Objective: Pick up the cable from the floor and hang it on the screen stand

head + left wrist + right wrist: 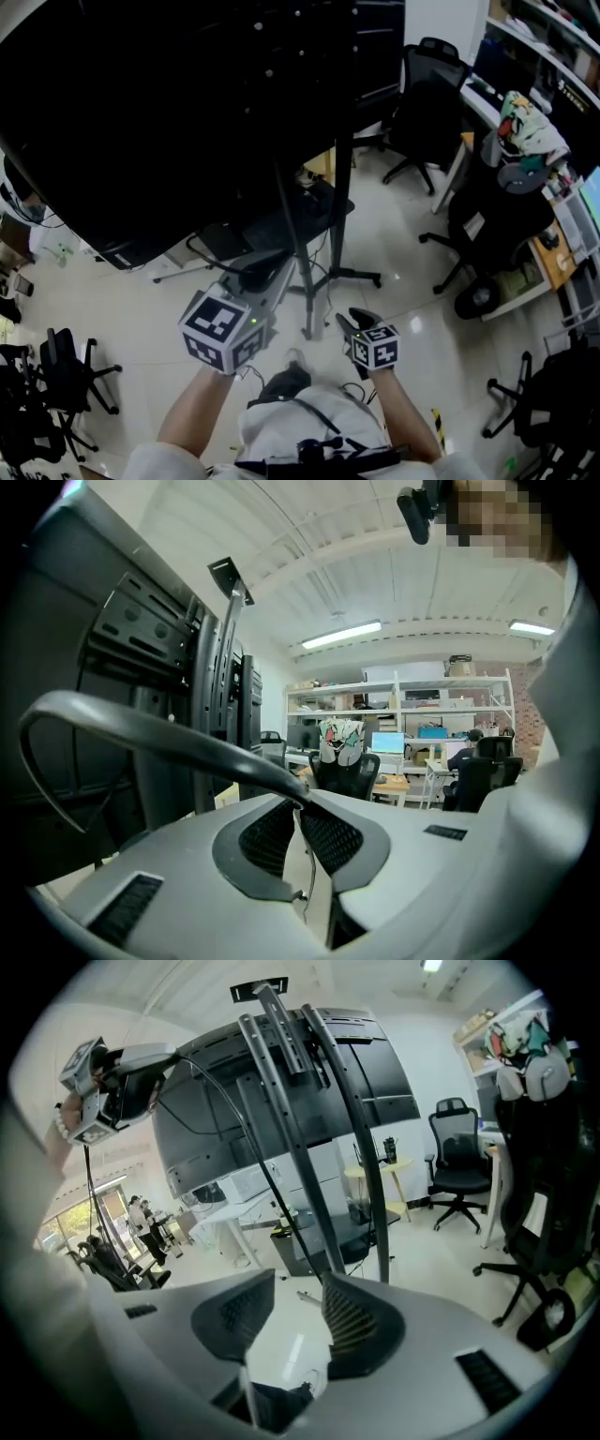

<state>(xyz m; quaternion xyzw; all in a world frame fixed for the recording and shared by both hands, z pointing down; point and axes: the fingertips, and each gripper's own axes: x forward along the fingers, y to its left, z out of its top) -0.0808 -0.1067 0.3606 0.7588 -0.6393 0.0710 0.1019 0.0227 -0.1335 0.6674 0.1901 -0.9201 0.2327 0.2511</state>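
The cable (141, 728) is a thick dark cord that arcs out to the left from my left gripper (300, 808), whose jaws are shut on it. In the right gripper view the same cable (244, 1147) runs from the left gripper (122, 1082) down past the screen stand (309, 1147) to the tip of one finger (352, 1321) of my right gripper (295, 1293). That gripper stands open, its pads apart and not pressing on the cable. In the head view both grippers (267, 272) (356, 321) hover near the stand's poles (300, 234), under the big black screen (169, 112).
The stand's base legs (352, 275) spread over the white tiled floor. Black office chairs (427, 84) (61, 370) stand at the back and at the left. A cluttered desk (539, 253) with more chairs runs along the right. My shoe (286, 380) is just below the grippers.
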